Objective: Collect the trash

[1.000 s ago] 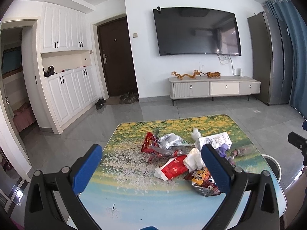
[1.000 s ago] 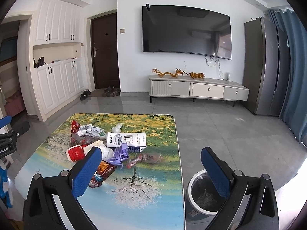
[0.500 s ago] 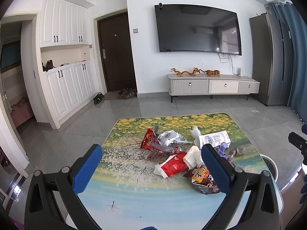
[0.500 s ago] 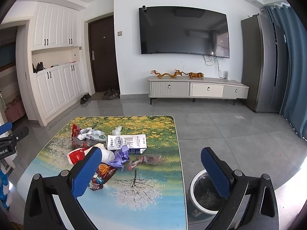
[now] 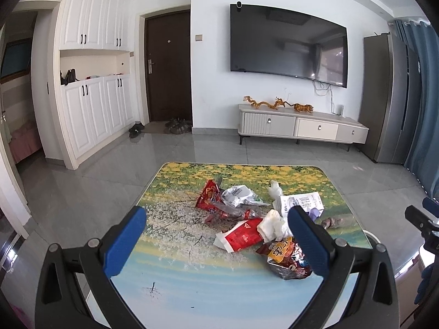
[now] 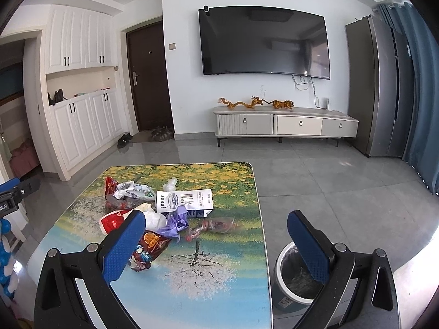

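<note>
Both claws hang above the near edge of the bench [image 5: 192,296] with fingers spread wide and nothing between them, the left claw [image 5: 216,242] framing the trash pile [image 5: 247,219], seemingly ready to pick. The right claw [image 6: 216,244] looks over the bench's right edge, where the bin [image 6: 290,279] stands on the floor just beside it, handy for drops.

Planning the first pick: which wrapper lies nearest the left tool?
The dark orange-labelled snack bag, at the pile's near edge beside the left tool; the red wrappers lie farther back.
</note>
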The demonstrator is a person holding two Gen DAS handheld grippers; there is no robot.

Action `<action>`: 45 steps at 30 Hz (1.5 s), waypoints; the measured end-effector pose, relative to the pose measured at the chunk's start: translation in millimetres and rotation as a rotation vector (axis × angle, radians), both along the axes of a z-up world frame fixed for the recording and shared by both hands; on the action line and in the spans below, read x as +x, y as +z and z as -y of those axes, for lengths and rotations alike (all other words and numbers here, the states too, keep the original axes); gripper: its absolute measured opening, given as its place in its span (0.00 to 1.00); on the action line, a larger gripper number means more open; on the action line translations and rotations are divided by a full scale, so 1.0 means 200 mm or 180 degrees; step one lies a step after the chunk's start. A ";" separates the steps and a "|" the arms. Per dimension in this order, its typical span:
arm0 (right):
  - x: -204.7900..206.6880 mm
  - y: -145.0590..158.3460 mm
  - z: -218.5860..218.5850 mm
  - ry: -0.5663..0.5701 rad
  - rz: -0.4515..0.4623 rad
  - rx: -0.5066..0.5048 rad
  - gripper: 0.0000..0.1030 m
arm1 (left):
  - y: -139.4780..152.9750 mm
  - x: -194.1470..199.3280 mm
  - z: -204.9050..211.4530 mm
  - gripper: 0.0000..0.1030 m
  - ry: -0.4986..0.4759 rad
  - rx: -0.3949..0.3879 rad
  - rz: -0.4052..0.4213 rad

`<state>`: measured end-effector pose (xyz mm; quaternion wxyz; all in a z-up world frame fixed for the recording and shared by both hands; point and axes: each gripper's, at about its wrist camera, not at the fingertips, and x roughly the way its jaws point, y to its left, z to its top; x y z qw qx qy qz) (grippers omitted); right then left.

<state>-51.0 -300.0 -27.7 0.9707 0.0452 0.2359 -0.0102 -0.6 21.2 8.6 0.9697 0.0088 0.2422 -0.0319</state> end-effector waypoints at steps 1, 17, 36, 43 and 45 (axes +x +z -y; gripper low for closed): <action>0.00 0.00 0.00 0.0000 0.0007 0.0005 1.00 | 0.00 0.00 0.00 1.00 0.0005 0.0002 -0.0005; 0.10 -0.07 0.00 0.0190 -0.0219 0.0162 1.00 | -0.14 0.12 -0.03 1.00 -0.0017 0.0001 -0.0295; 0.34 -0.26 -0.10 0.0553 -0.0801 0.0304 0.93 | -0.45 0.35 -0.14 1.00 -0.0315 -0.0263 -0.0924; 0.48 -0.45 -0.20 0.1001 -0.1314 0.0549 0.61 | -0.57 0.48 -0.12 0.87 -0.0646 -0.0367 -0.1208; 0.51 -0.50 -0.23 0.1088 -0.1432 0.0608 0.59 | -0.59 0.52 -0.09 0.87 -0.0759 -0.0313 -0.1238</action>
